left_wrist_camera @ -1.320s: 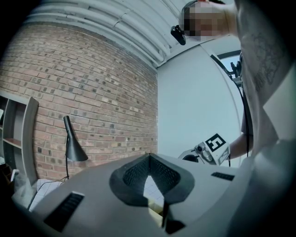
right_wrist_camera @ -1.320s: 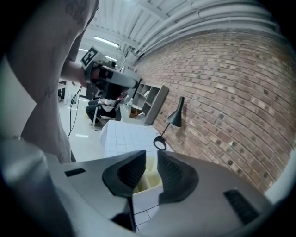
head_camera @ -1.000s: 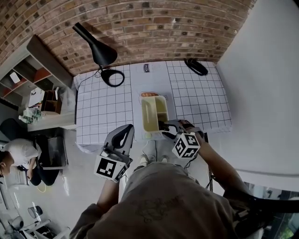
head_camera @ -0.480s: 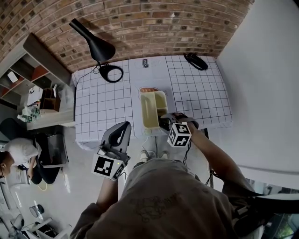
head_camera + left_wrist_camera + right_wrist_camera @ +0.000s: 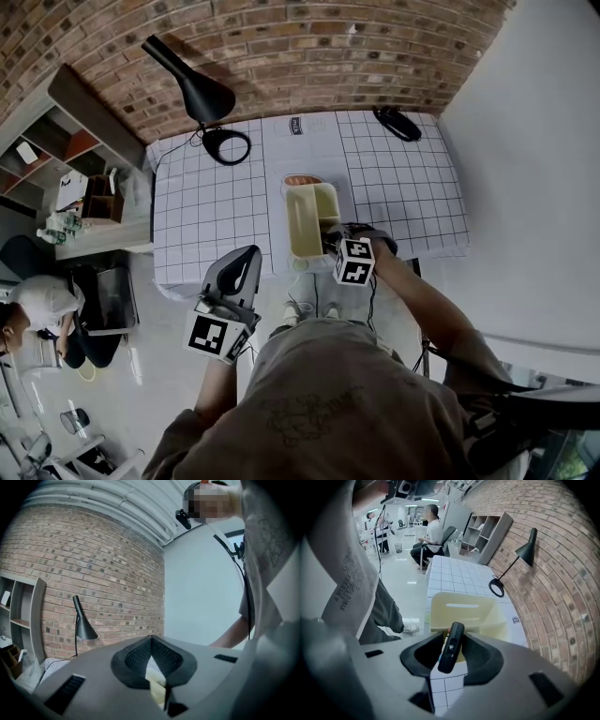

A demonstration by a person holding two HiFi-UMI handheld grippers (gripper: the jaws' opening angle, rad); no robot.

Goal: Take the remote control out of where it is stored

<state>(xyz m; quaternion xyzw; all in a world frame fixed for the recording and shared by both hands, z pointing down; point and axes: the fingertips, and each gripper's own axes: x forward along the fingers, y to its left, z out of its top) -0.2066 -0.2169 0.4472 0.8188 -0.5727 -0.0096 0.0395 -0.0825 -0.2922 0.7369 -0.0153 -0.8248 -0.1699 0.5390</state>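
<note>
Change: right gripper (image 5: 452,638) was 1 step short of the yellow caddy (image 5: 461,609) a second ago, back at the near table edge. Now it's pushed forward into the caddy's near corner. Jaws were at their widest, now closing with the remote control (image 5: 451,646) between them. Pads sit just beside its 2 long edges; firm press not clear yet. Means reach is done and the grasp has begun, lift-out not yet done.

Left gripper (image 5: 151,639) hasn't moved: low, off the table (image 5: 206,216), tips pinched together on nothing.

Remote: slim black bar with a rounded top end, a few small pale marks on its face and an orange-red bit at its upper left edge. It stands nearly upright, tilted slightly, top toward the right pad, bottom toward the left. Caddy wall is right behind it. In the head view it's mostly hidden under the gripper.
</note>
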